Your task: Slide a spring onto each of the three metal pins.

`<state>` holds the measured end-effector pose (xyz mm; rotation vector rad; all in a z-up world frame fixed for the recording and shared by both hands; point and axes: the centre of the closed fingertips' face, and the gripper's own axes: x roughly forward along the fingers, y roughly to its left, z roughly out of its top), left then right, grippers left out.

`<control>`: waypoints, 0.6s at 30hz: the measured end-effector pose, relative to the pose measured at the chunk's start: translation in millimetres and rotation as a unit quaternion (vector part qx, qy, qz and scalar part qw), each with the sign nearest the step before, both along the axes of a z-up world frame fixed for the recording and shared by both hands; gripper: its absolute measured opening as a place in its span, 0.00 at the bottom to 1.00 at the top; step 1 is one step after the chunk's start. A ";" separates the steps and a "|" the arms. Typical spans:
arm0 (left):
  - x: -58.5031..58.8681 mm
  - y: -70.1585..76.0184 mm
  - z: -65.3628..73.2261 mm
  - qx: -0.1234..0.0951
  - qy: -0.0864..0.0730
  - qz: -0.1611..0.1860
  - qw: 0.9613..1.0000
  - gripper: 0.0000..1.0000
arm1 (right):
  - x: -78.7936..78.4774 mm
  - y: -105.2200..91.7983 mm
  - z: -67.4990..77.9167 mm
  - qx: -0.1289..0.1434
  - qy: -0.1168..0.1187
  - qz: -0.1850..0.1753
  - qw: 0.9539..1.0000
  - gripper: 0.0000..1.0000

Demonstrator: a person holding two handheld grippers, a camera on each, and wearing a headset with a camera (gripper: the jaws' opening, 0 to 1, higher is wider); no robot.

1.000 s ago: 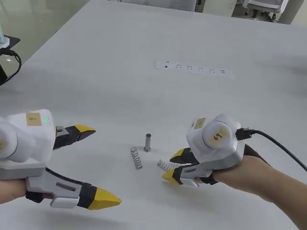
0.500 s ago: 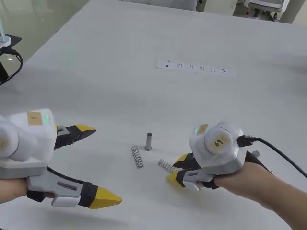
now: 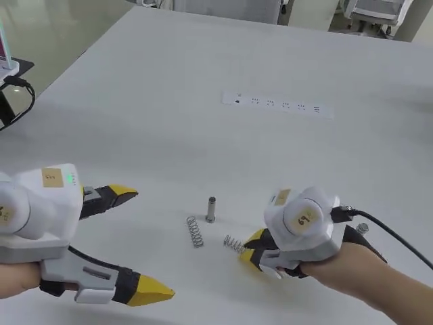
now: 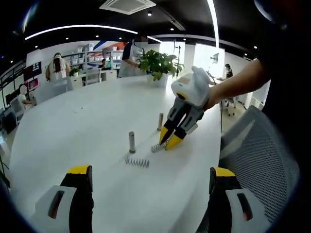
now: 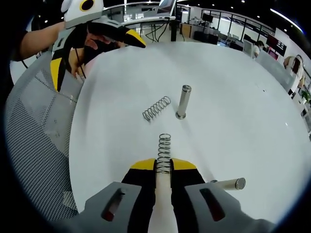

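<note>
A small coiled steel spring (image 5: 164, 150) stuck out leftward, pinched at one end by the yellow-tipped right gripper (image 3: 252, 252). Left of it, a short metal pin (image 3: 211, 209) stood on the white table (image 3: 203, 135), a second loose spring (image 3: 195, 231) just beside it. Further left, the left gripper (image 3: 145, 244) was spread wide.

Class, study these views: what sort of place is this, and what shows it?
Probably an open-plan office: a long white table with a power strip, a mesh chair, and a potted plant.
</note>
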<state>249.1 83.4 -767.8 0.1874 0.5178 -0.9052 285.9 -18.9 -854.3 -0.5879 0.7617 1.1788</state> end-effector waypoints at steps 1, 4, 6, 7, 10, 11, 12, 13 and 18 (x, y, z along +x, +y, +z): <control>0.0 -0.1 0.0 0.000 0.000 0.000 1.000 0.97 | -0.1 0.6 -0.4 0.004 -0.001 -0.002 1.000 0.08; -0.5 -0.9 0.0 0.000 0.001 -0.001 1.000 0.97 | -0.5 1.4 0.0 0.010 0.001 -0.007 1.000 0.08; -1.0 -1.8 0.0 -0.001 0.001 -0.001 1.000 0.97 | -0.3 1.4 0.5 0.012 0.001 -0.010 1.000 0.07; -0.9 -1.9 0.0 0.000 0.001 -0.002 1.000 0.97 | -0.3 1.6 0.5 0.014 0.001 -0.012 1.000 0.07; -0.9 -2.6 0.7 0.000 0.001 -0.003 1.000 0.97 | 0.4 1.6 0.7 0.014 0.003 -0.018 1.000 0.07; -0.8 -2.9 1.1 0.000 0.001 -0.004 1.000 0.97 | 1.7 1.4 0.8 0.010 -0.002 -0.018 1.000 0.07; -0.4 -2.8 1.6 0.000 0.000 -0.003 1.000 0.97 | 2.4 1.0 1.5 0.009 -0.004 -0.018 1.000 0.07; -0.3 -2.8 1.9 0.000 0.000 -0.003 1.000 0.97 | 2.8 1.4 3.6 0.011 -0.006 -0.017 1.000 0.07; -1.5 -4.0 2.5 0.001 0.000 -0.005 1.000 0.97 | 1.8 -1.1 13.2 0.017 -0.013 -0.011 1.000 0.07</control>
